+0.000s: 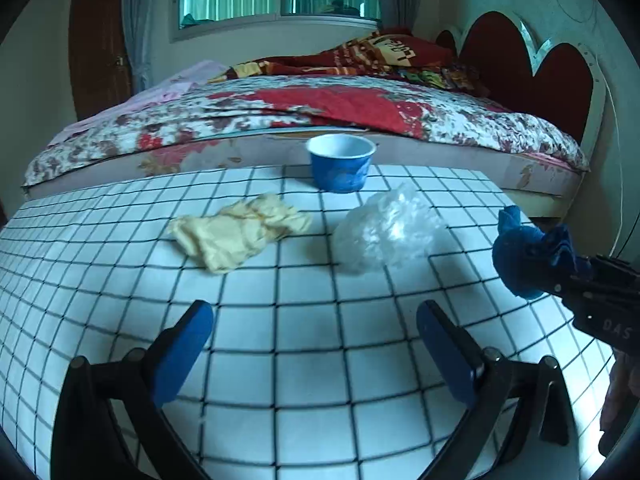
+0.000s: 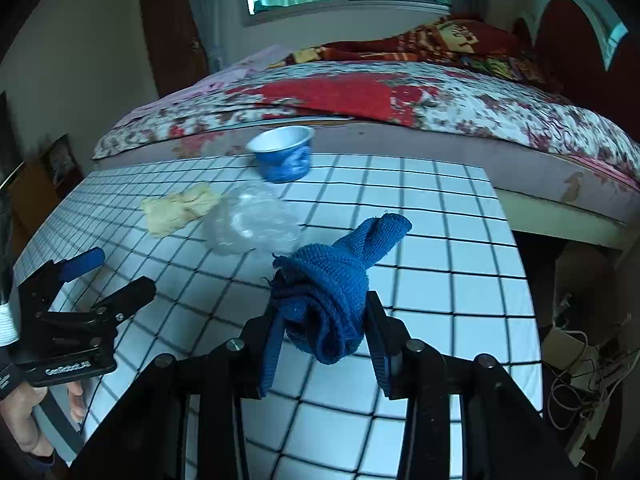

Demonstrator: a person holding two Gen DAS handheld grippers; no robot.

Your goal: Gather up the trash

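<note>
1. On the near right of the checked table [image 2: 440, 216], the right gripper [image 2: 324, 332] is clamping a rolled blue sock [image 2: 332, 280], pads pressing both its sides and its end sticking out forward; probably being carried off as trash.
2. Left gripper [image 1: 316, 344]: hovering wide and empty over the near table.
3. Yellow crumpled cloth [image 1: 236, 232] and clear plastic wad [image 1: 384, 228]: lying apart, mid-table, awaiting collection.
4. Blue cup [image 1: 342, 162]: standing upright at the far edge, looking empty; likely the receptacle.
</note>
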